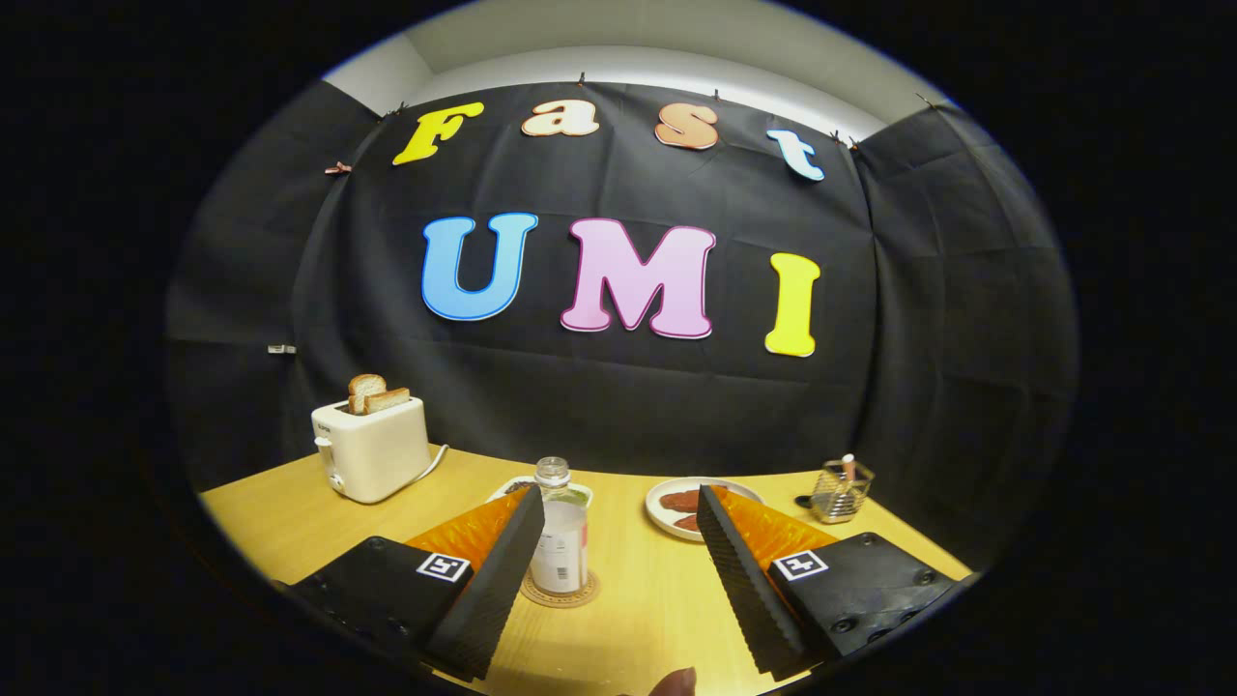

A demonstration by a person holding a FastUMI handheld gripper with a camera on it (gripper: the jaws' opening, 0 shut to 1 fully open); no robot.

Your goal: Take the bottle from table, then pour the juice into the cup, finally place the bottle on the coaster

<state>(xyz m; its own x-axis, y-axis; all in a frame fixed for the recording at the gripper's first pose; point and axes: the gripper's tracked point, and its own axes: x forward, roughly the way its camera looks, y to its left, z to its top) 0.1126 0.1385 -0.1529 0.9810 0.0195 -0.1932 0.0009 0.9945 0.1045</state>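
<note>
claw [614,541]: standing wide open, gripping nothing | bottle [560,541]: standing upright on coaster [560,590] on tabletop [290,527], just ahead, hugging the left finger | judgement: placing looks done, cup unseen

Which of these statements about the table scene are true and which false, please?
1. The bottle stands upright on the coaster. True.
2. The gripper is shut on the bottle. False: its fingers are wide open; the bottle stands beside one finger.
3. Bread sticks out of the toaster. True.
4. The plate lies between toaster and bottle. False: it lies beyond the bottle's other side.
5. The bottle lies on its side. False: upright.
</note>
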